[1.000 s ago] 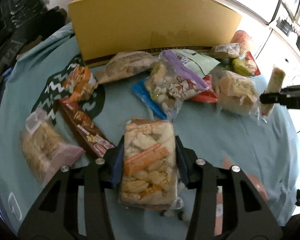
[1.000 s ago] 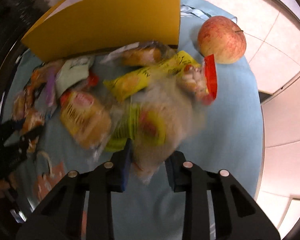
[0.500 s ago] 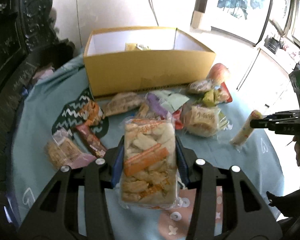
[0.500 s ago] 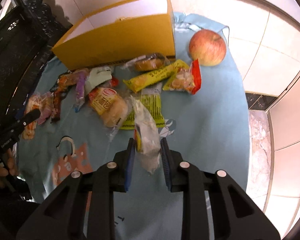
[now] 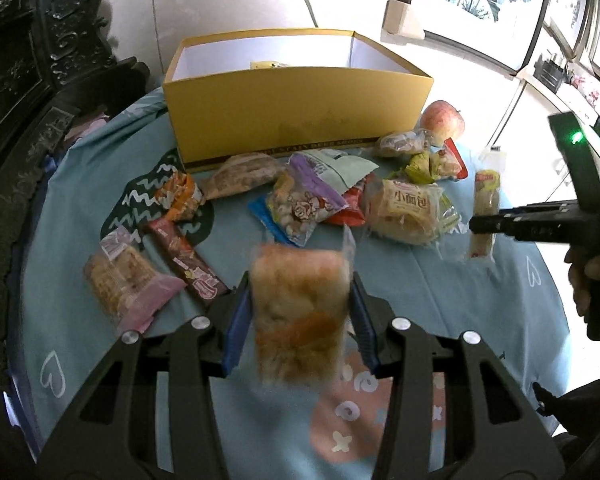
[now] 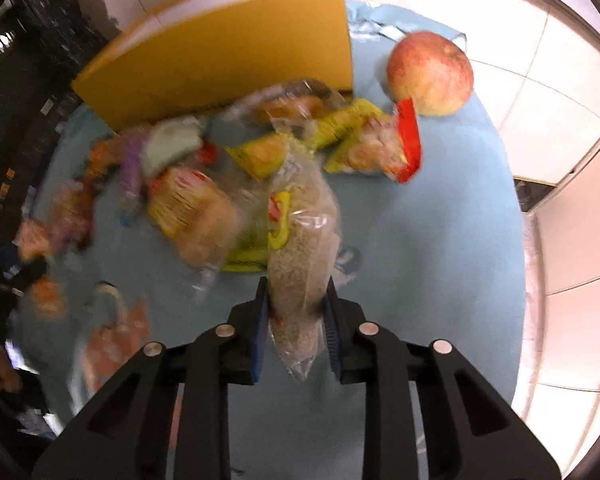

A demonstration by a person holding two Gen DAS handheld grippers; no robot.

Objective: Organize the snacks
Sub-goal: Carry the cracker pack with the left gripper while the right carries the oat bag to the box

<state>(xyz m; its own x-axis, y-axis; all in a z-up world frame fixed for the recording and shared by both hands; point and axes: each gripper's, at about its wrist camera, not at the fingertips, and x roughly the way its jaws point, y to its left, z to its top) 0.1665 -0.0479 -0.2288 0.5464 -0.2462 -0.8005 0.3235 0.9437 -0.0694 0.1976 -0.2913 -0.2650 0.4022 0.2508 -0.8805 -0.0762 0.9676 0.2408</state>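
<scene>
Yellow cardboard forms the open box [image 5: 300, 120] at the far side of the desk [image 5: 440, 280], and both tools now hang above the cloth with a packet each, where a second ago both packets were down among the pile. The left tool [image 5: 300, 312] grips a clear cracker packet [image 5: 300, 308] by its two sides. The right tool [image 6: 298, 320] has just been closing and is clenched on a slim rice-bar packet [image 6: 300, 256], also visible at the right of the left view. Loose snacks [image 5: 312, 200] remain scattered near the box, with an apple [image 5: 442, 122] at its right corner. Both packets look ready to be carried to the box.
</scene>
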